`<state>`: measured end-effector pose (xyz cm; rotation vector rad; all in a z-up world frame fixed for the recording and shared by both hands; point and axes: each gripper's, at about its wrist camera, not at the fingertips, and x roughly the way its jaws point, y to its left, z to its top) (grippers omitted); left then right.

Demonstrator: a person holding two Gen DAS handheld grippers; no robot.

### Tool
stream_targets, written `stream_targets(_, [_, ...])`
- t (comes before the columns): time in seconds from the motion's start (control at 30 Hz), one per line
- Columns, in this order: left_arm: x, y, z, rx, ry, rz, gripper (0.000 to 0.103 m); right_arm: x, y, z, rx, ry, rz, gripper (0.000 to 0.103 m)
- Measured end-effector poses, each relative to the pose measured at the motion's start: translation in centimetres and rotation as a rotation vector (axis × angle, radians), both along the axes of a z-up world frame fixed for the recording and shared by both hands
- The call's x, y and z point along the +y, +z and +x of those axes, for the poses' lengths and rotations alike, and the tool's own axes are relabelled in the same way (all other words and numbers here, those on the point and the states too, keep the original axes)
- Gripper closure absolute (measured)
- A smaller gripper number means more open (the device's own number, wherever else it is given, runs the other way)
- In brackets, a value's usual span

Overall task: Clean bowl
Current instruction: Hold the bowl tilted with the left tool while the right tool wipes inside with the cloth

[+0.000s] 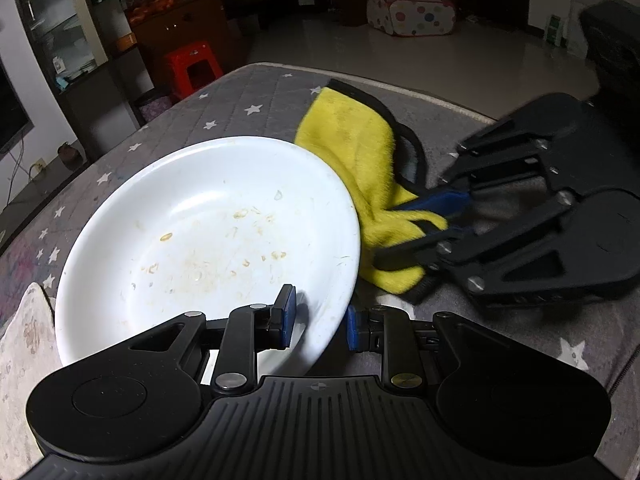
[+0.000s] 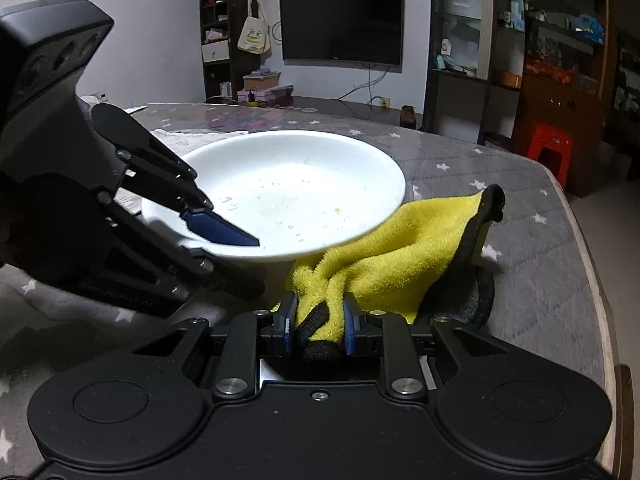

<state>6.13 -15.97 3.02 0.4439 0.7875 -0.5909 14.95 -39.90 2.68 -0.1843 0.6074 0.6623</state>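
Note:
A white bowl (image 1: 208, 232) (image 2: 296, 188) with dried yellowish food smears is tilted, one side lifted off the grey star-patterned table cover (image 1: 240, 96) (image 2: 520, 280). My left gripper (image 1: 320, 322) (image 2: 256, 266) is shut on the bowl's near rim, one blue pad inside and one outside. A yellow cloth with a black edge (image 1: 352, 136) (image 2: 400, 256) lies beside the bowl, partly tucked under its rim. My right gripper (image 2: 318, 322) (image 1: 416, 228) is shut on a bunched corner of that cloth, just beside the bowl.
A pale patterned cloth (image 1: 20, 340) (image 2: 192, 136) lies on the table beyond the bowl's other side. The table's rounded edge (image 2: 592, 260) runs close past the yellow cloth. A red stool (image 1: 192, 64) (image 2: 548, 144) stands on the floor beyond.

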Motion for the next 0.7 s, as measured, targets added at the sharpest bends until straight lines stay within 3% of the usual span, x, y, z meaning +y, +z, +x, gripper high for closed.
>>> stream_targets(0.7, [-0.8, 0.1, -0.2, 0.011, -0.005, 0.040, 0.076, -0.4, -0.7, 1.7, -0.058, -0.003, -0.041, 0.078])
